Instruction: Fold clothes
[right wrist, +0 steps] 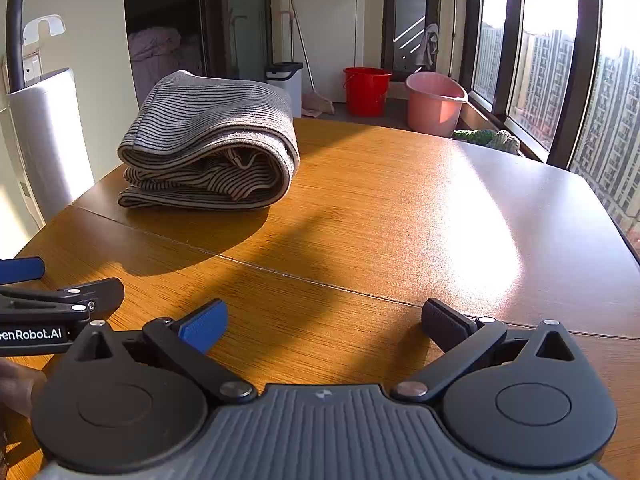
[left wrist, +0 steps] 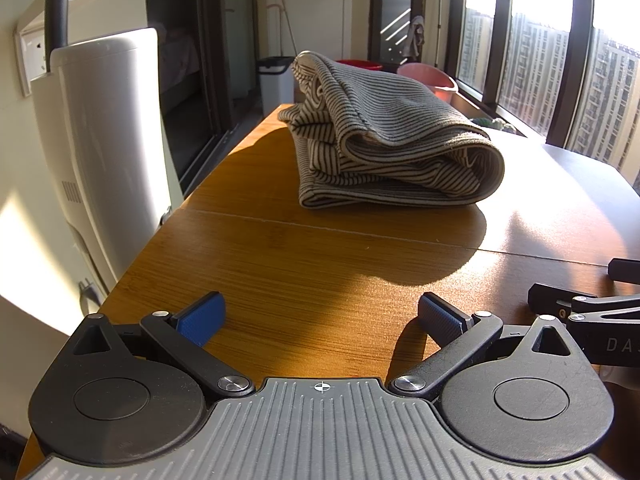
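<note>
A striped grey and cream garment [left wrist: 384, 136] lies folded in a thick bundle on the wooden table [left wrist: 304, 264], toward its far left part. In the right wrist view the same garment [right wrist: 212, 148] sits at the upper left. My left gripper [left wrist: 320, 320] hovers low over the near table edge, open, its blue pads wide apart with nothing between them. My right gripper [right wrist: 324, 324] is beside it on the right, also open and empty. Both are well short of the garment. Part of the right gripper shows at the right edge of the left wrist view.
A white appliance [left wrist: 104, 140] stands against the table's left side. Beyond the table are a white bin [right wrist: 286, 80], a red bucket [right wrist: 366, 88] and a pink basin [right wrist: 434, 102]. Windows run along the right. A seam crosses the tabletop.
</note>
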### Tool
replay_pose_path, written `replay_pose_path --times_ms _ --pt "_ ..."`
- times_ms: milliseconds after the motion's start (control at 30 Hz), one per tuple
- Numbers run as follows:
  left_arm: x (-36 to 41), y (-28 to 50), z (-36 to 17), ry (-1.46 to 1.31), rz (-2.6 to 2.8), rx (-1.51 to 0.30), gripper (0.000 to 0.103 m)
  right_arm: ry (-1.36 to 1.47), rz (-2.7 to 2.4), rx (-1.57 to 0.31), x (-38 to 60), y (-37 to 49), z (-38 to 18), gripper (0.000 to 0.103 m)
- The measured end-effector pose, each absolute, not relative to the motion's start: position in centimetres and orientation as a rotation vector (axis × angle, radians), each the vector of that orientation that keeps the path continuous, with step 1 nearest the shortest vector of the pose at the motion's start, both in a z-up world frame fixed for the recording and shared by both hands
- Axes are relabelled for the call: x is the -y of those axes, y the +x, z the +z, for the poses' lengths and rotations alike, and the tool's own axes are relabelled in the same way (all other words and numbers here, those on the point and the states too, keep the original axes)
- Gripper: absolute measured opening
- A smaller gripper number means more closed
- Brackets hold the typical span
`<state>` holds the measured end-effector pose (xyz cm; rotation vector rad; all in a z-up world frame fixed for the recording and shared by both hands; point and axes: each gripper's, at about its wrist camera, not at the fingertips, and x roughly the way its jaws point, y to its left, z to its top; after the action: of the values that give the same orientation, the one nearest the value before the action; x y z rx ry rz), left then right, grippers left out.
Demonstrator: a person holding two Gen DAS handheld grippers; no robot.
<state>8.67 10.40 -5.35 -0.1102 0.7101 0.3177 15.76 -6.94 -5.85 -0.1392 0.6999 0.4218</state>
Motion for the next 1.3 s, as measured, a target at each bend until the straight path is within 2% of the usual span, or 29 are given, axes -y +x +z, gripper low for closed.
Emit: replay_pose_path --times_ms 1300 --pt "-10.46 8.65 -5.39 -0.111 0.311 -0.71 0.103 -0.132 0.403 -0.7 7.04 15.8 -5.83 0.103"
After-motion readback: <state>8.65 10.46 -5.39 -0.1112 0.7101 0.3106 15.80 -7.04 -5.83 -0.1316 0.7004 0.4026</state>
